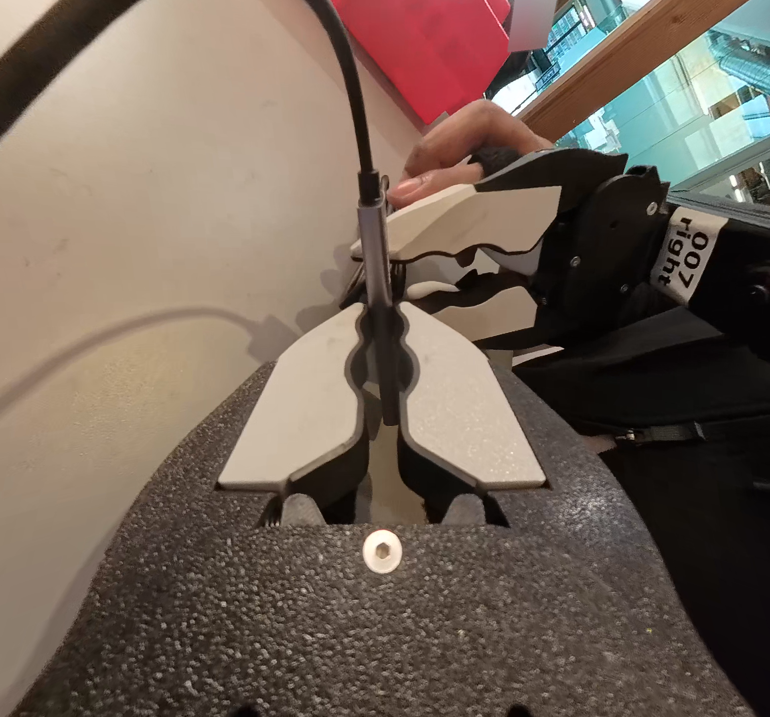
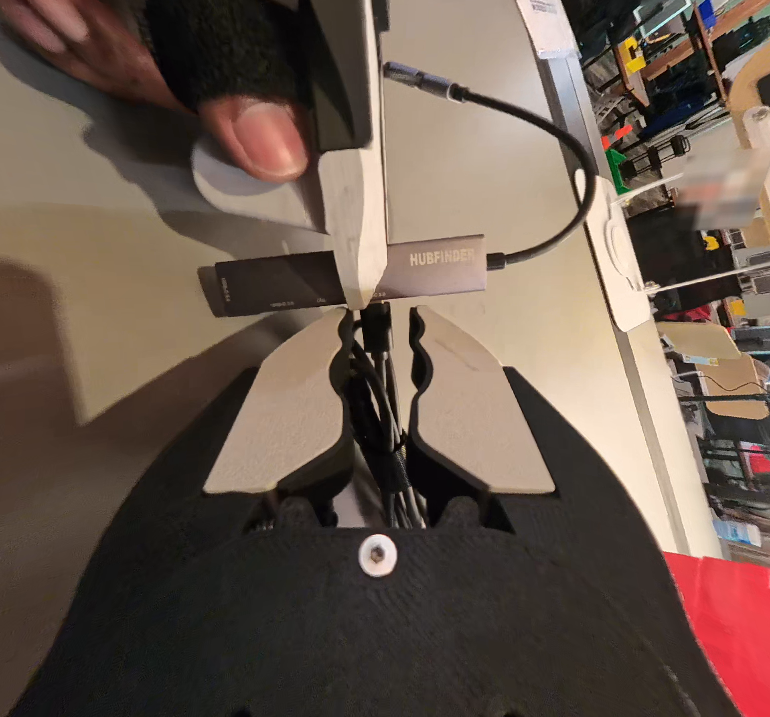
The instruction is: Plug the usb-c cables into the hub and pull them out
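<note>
My left gripper (image 1: 380, 308) is shut on the slim grey hub (image 1: 373, 247) and holds it edge-on above the white table. In the right wrist view the left gripper (image 2: 361, 280) comes in from the top and clamps the hub (image 2: 437, 270) across its middle. The hub's own black cable (image 2: 562, 155) loops away to a loose plug (image 2: 416, 77). A black USB-C plug (image 2: 377, 332) sits in the hub's side port. My right gripper (image 2: 378, 313) is open with its fingers either side of that plug, and a bundle of black cables (image 2: 385, 426) runs back between them. The right gripper also shows in the left wrist view (image 1: 398, 276).
The white table (image 1: 166, 197) runs under both grippers, and its edge (image 2: 575, 84) lies to the right. A red object (image 1: 416, 30) lies at the table's side. A white pad (image 2: 616, 263) sits on the edge. A hand (image 2: 208, 72) holds the left gripper close by. Less than 4 cm separates the two grippers' tips.
</note>
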A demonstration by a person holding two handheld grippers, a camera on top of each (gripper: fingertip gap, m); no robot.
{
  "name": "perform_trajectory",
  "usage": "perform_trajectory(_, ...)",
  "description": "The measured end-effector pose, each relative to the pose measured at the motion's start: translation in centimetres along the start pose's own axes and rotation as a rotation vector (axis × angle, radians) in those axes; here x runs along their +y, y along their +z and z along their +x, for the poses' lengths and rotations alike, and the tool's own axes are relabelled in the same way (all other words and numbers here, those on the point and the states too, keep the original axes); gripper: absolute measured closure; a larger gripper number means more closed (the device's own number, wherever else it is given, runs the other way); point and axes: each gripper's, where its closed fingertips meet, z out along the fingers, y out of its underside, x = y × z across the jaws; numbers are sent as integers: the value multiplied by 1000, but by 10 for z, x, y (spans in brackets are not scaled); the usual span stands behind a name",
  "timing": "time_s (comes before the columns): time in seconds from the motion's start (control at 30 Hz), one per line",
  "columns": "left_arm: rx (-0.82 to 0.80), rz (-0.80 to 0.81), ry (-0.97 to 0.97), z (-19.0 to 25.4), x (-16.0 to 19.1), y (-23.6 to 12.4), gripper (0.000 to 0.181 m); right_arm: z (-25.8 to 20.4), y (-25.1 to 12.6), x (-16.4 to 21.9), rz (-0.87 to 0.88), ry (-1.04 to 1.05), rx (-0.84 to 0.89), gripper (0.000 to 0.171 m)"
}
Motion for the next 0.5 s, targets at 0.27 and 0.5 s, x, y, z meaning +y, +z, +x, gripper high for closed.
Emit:
perform_trajectory(0.27,53,-41,0,0,10,-15,171,-11,7,-12,-5,-189,-39,157)
perform_trajectory(0.5,144,2,-48,5,6,-21,171,-8,2,-18,-2,-194,-58,157)
